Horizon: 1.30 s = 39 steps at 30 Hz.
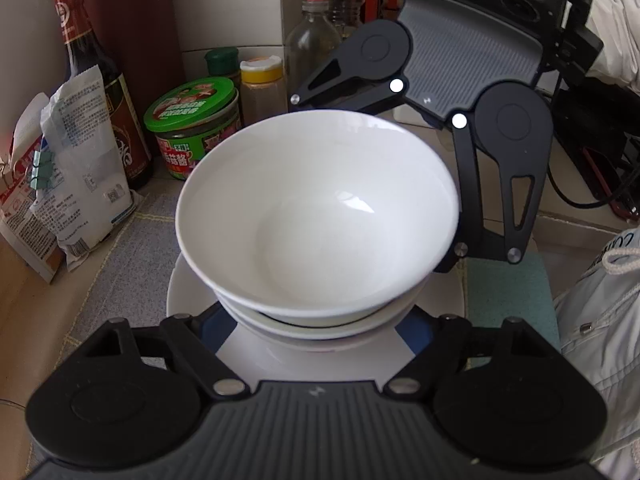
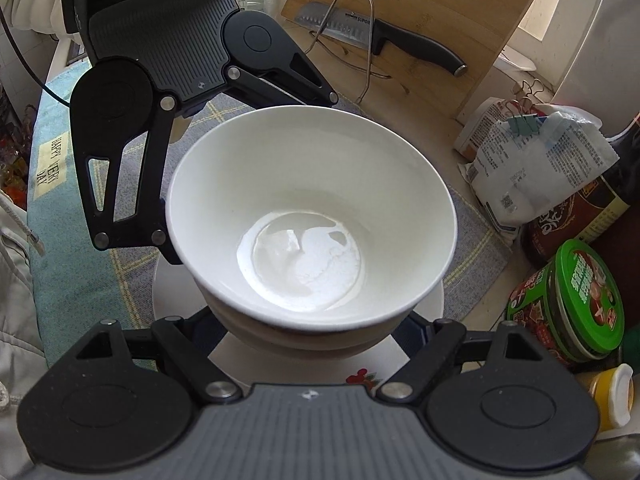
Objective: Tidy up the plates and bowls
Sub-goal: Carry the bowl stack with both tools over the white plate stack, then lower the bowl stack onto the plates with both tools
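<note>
A white bowl [image 1: 316, 216] sits nested on top of other white bowls [image 1: 320, 326], stacked on a white plate [image 1: 188, 292]. The same top bowl [image 2: 308, 216] and plate [image 2: 168, 292] show in the right wrist view. My left gripper [image 1: 316, 332] is spread wide around the lower part of the stack, its fingertips hidden under the bowls. My right gripper [image 2: 308, 332] is spread wide around the stack from the opposite side. Each gripper appears in the other's view, the right one [image 1: 440, 120] behind the bowl, the left one [image 2: 168, 92] likewise.
A grey checked mat [image 1: 132, 248] lies under the plate. A green-lidded jar [image 1: 192, 128], sauce bottles [image 1: 92, 80], and clipped bags [image 1: 76, 184] stand left. A cutting board with a knife [image 2: 384, 36] leans behind. A teal cloth [image 1: 508, 292] lies right.
</note>
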Tool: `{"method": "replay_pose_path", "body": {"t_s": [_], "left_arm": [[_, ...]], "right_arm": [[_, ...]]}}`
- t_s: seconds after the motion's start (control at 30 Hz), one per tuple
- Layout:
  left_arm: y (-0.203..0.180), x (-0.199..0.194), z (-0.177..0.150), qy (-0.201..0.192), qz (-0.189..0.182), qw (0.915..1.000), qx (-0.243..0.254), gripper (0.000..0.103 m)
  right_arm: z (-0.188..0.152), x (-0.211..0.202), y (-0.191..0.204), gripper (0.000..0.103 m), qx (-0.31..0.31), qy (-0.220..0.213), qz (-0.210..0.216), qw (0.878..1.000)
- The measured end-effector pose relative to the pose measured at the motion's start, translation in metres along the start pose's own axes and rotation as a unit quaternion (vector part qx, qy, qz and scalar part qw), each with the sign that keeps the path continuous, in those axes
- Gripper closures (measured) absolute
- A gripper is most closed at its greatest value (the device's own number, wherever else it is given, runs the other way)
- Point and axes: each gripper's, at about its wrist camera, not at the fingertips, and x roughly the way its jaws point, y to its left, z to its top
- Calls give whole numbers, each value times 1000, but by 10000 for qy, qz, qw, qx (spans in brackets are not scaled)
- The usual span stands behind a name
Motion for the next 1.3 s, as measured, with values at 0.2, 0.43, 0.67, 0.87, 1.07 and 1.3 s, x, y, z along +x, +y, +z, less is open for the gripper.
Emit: {"method": "replay_pose_path", "body": {"t_s": [0.2, 0.43, 0.67, 0.87, 1.07, 1.3], "left_arm": [[0, 1, 1, 9, -6, 10000, -25, 19], [1, 3, 1, 6, -24, 10000, -52, 19], [2, 3, 0, 1, -35, 10000, -71, 19], [3, 3, -1, -40, -46, 9999, -140, 19], [2, 1, -3, -99, -23, 9999, -118, 16], [-1, -7, -10, -218, 181, 9994, -186, 5]], "right_arm": [[0, 3, -1, 14, -16, 14, -3, 10000], [0, 4, 0, 14, -39, 56, -47, 10000], [0, 5, 1, 14, -57, 65, -93, 9999], [0, 4, -1, 14, 10, 85, -97, 9999], [-1, 4, 1, 13, -8, 70, -159, 9998], [0, 1, 1, 0, 126, 38, -106, 9999]]}}
